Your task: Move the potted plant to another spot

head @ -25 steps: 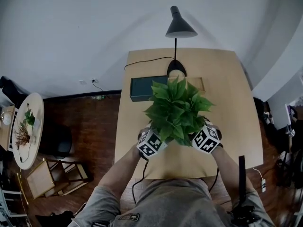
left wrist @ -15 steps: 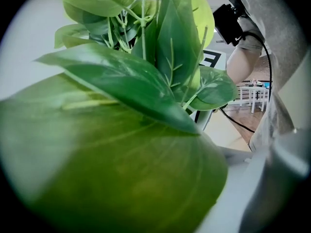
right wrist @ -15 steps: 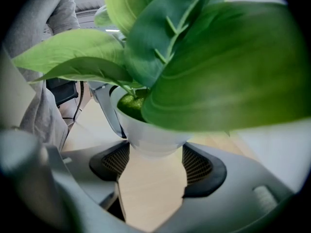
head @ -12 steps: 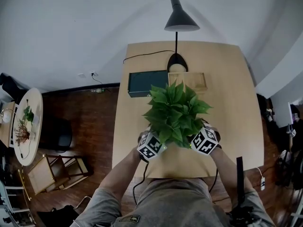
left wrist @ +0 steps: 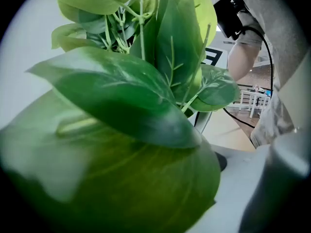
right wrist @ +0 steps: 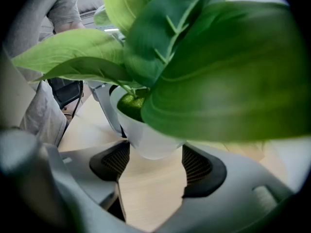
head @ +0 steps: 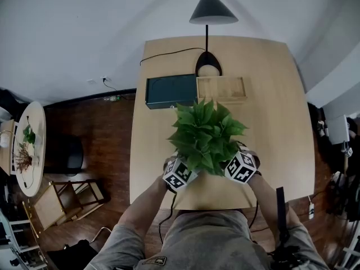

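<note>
Potted plant (head: 205,136): over the near middle of the bench (head: 275,94), between both tools, just in front of the person.

Bench, far half: lamp (head: 209,10) at the far edge; a dark box (head: 170,90) and a wooden tray (head: 221,89) side by side just beyond the plant, box to the left. The near strip under the plant is bare wood.

Plant: upright, with the leaves (left wrist: 121,96) spreading over both tools. White pot (right wrist: 150,135) seen from the right gripper view, with bench wood showing below its base. Whether the base touches the bench, I cannot tell.

Right tool (right wrist: 153,166): clenched on the lower pot, jaws wide, with both dark pads (right wrist: 197,165) against its sides.

Left tool (head: 181,172): at the plant's left side. Leaves fill its own view, so its grip cannot be read.

Step in hand (judged): carrying the pot to a spot on the near bench.

To do it well:
- keep both hands level so the pot stays upright;
- hold the grip until the base sits flat;
- stay clear of the tray and box;
- release both sides together, then draw the tools out sideways so the leaves do not drag the pot.
</note>
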Motion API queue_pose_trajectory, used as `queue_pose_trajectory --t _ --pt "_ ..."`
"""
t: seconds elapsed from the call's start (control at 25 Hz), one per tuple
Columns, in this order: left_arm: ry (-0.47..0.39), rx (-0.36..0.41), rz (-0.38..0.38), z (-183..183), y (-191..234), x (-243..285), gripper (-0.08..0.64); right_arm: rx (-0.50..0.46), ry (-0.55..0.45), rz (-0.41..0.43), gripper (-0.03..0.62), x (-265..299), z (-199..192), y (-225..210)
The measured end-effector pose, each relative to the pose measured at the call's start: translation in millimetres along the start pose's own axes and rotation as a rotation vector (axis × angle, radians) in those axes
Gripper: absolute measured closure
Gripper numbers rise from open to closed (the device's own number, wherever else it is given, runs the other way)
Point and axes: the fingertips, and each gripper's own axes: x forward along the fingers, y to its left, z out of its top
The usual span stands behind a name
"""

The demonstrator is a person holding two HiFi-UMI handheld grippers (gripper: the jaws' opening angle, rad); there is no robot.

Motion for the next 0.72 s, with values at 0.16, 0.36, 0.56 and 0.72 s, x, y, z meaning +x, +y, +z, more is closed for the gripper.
queue_pose_trajectory --t 0.16,0.36,0.56,0.72 --pt "0.013 -0.02 -0.012 -11.1 -4.5 8.8 0.176 0.008 0.013 0.018 0.249 7.7 -11.6 3.2" --pt "0.033 -0.024 -0.023 -22.5 -7.1 15.0 0.176 0.017 0.025 0.025 0.25 17.2 -19.4 5.9" --pt "0.048 -0.026 -0.029 -33.1 -9.6 20.5 0.176 0.026 0.036 0.032 0.252 26.7 -28.3 9.0" --pt "0.046 -0.02 -0.016 -39.9 -6.2 21.2 0.176 0.027 0.034 0.026 0.252 35.0 -31.4 8.6"
